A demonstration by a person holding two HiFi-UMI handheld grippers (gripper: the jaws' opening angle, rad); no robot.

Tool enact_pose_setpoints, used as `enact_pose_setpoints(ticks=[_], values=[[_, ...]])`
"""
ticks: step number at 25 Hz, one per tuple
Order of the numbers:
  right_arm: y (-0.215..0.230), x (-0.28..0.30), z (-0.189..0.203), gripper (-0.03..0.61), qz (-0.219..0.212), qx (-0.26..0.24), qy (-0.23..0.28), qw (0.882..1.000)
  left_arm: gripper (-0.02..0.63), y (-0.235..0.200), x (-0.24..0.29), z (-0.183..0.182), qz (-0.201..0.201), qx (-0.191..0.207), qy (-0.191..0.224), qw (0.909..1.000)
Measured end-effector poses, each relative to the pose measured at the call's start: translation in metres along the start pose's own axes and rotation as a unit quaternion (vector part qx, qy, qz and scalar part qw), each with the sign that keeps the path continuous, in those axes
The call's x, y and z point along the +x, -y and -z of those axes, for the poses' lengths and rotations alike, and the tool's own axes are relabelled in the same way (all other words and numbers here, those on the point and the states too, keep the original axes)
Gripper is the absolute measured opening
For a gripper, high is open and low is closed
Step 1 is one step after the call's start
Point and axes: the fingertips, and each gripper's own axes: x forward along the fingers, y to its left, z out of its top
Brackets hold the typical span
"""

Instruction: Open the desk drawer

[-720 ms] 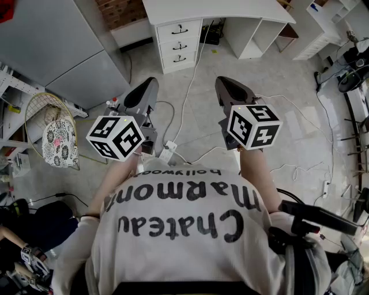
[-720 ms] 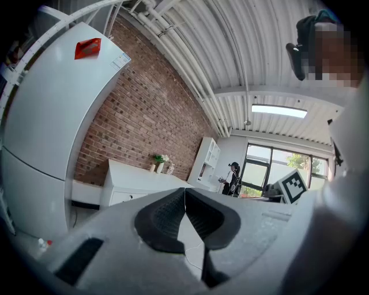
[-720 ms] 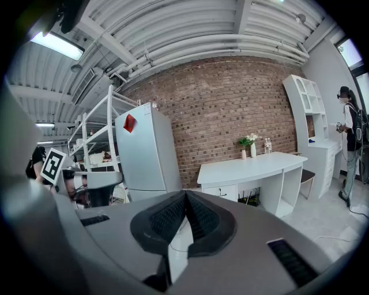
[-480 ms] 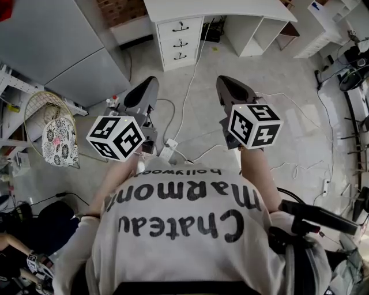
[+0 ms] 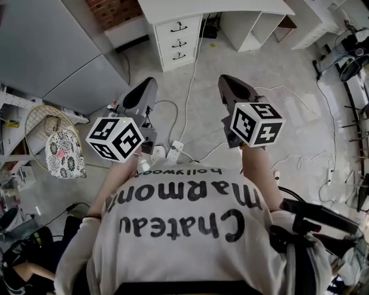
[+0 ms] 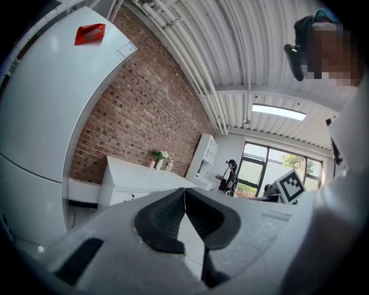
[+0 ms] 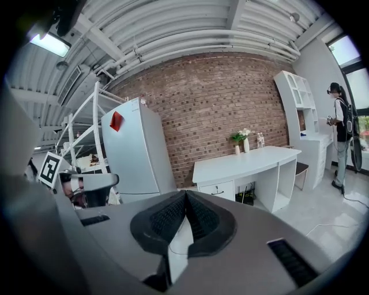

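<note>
**A:** Start at the left. What is the left gripper (image 5: 145, 86) doing?

**B:** Its jaws are pressed together on nothing, and it points out over the floor. Just past it a power strip (image 5: 174, 150) lies on the floor near the person's feet.

**A:** And the drawer?

**B:** Well ahead of both grippers. The drawer stack (image 5: 179, 40) sits under the left end of the white counter (image 5: 230, 7). It has three fronts, each with a dark handle, and all look shut.

**A:** So the walk over is the risk?

**B:** Partly. A white cable (image 5: 191, 80) trails from the power strip toward the counter, straight along the path, so a foot could snag it.

**A:** And the right gripper (image 5: 229, 86)?

**B:** Its jaws are closed as well, and empty. A closed gripper can't take a handle, so whichever one reaches in has to open first. Otherwise it will only bump the drawer front. The handles also look thin, so I'd guess a shallow bite could slip off during the pull.
</note>
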Motion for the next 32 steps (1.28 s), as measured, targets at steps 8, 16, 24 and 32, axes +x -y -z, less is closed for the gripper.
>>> enact_pose_setpoints(ticks=[8, 16, 24, 32], values=[[-0.027, 0.059, -0.020, 0.014, 0.030, 0.034, 0.019, 0.999, 0.017, -0.068, 0.016, -0.042, 0.042, 0.011, -0.013, 0.9990], [-0.061, 0.100, -0.014, 0.014, 0.070, 0.021, 0.007, 0.997, 0.017, -0.119, 0.022, -0.056, 0.091, 0.013, -0.030, 0.9954], [-0.057, 0.102, 0.010, 0.014, 0.100, 0.044, -0.017, 0.994, 0.015, -0.121, 0.023, -0.030, 0.139, 0.025, -0.061, 0.9881], [-0.022, 0.107, 0.019, 0.014, 0.102, 0.048, -0.024, 0.993, 0.015, -0.122, 0.052, -0.015, 0.135, 0.008, -0.077, 0.9878]])
